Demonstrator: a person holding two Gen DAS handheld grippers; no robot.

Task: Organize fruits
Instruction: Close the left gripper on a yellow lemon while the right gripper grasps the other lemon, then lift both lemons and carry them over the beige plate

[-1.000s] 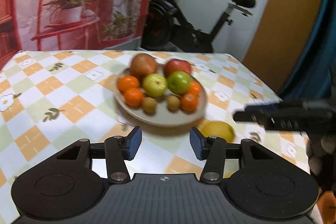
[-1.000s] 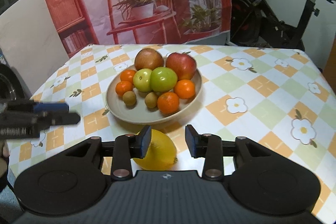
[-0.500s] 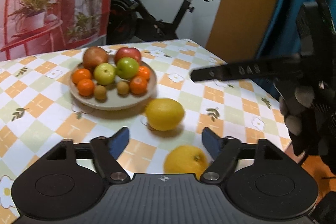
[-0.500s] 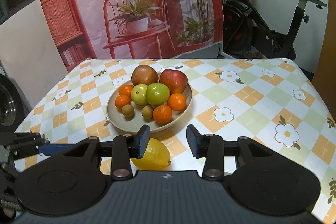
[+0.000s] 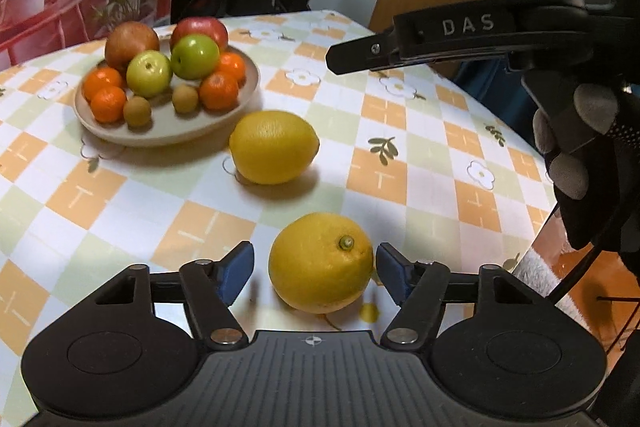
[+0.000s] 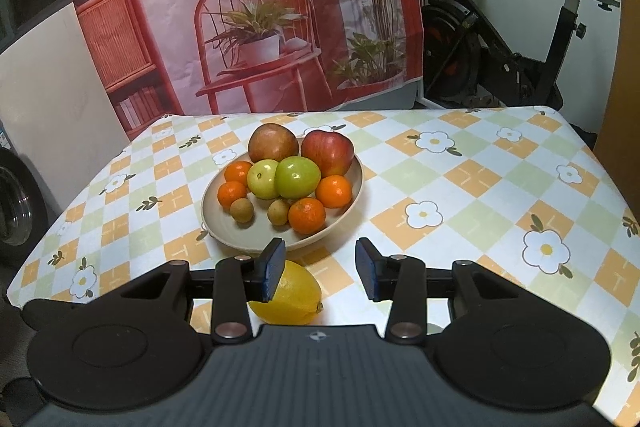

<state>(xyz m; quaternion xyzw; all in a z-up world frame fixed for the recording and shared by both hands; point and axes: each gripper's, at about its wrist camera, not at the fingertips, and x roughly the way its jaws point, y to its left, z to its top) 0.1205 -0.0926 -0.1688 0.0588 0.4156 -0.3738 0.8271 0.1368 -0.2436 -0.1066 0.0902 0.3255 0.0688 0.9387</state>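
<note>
Two lemons lie on the checked tablecloth of the table (image 5: 400,131), both outside the plate (image 5: 168,131) of fruit. Near lemon (image 5: 320,263): stem end up, sitting between the blue pads of the left gripper (image 5: 314,271) close to the table's near edge. The jaws have just been closing after a wider opening; a clear gap remains at the left pad, while the right pad (image 5: 390,269) stands at the lemon's rind, and whether it touches cannot be settled from this angle. No grip is evident.

Far lemon (image 5: 274,147): on its side, just beside the plate's near rim, between the plate and the near lemon. In the right wrist view this same fruit (image 6: 296,291) appears low in the frame, partly behind the left pad of the right gripper (image 6: 320,267), whose jaws stand narrowly apart with nothing between them.

Right gripper as seen from the left wrist (image 5: 360,57): raised above the tablecloth toward the table's right edge, held by a gloved hand (image 5: 592,155).

Plate contents: apples, oranges and small brown fruits, heaped together.
</note>
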